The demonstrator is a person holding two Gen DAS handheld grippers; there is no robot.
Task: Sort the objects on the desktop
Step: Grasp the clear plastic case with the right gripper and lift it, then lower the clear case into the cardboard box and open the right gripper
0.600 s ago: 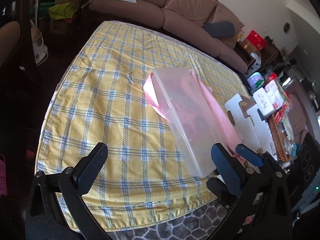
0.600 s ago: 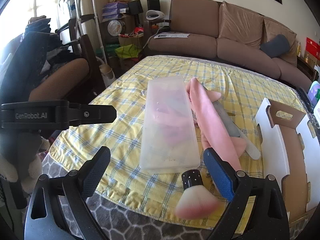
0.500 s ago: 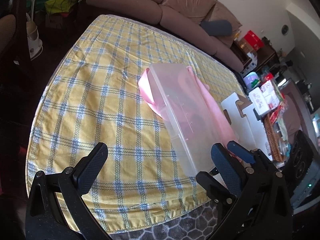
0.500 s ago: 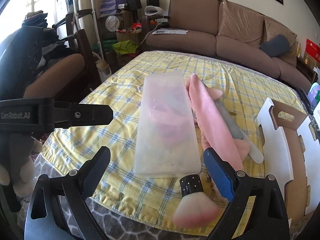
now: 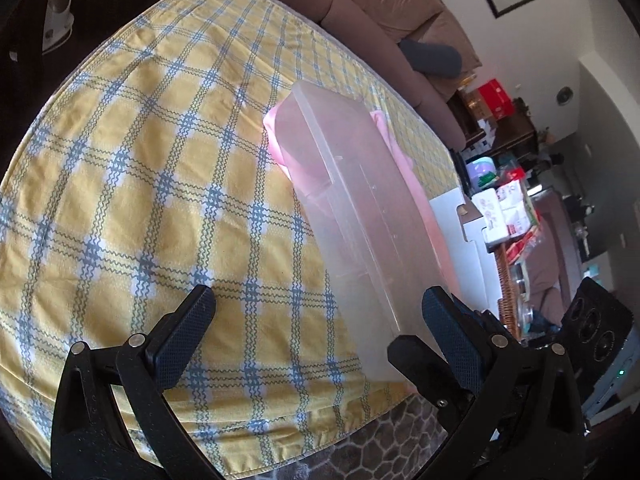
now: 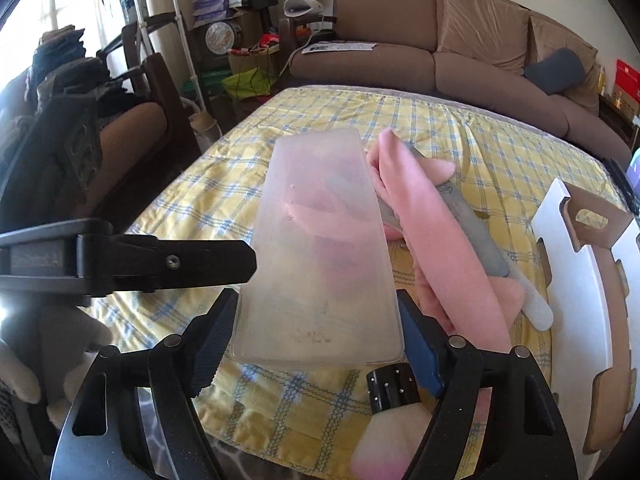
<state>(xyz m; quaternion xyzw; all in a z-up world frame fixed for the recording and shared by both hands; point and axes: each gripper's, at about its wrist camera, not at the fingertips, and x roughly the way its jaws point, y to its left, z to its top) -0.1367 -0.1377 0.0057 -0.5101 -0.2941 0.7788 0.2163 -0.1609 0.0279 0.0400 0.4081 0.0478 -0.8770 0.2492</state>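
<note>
- The frosted box (image 6: 320, 248) lies on the checked cloth (image 5: 132, 184), near the table's front edge, its long axis running straight away from the right tongs (image 6: 316, 332).
- Those right tongs straddle the box's near short end: one pad sits at each long side, and they look to be touching the walls, so I take it they are gripping the box across its width.
- The left tongs (image 5: 316, 332) hang spread wide with nothing between them. From there the box lies off to the right, its near corner just by the right-hand finger, its length slanting away.
- So the right hand is the nearer one, and any lift or slide would go along the box's length.
- A pink cloth (image 6: 436, 248) with a grey tool (image 6: 472, 232) lies beside the box, a brush (image 6: 394, 424) under the right finger, a cardboard tray (image 6: 568, 280) further right.
</note>
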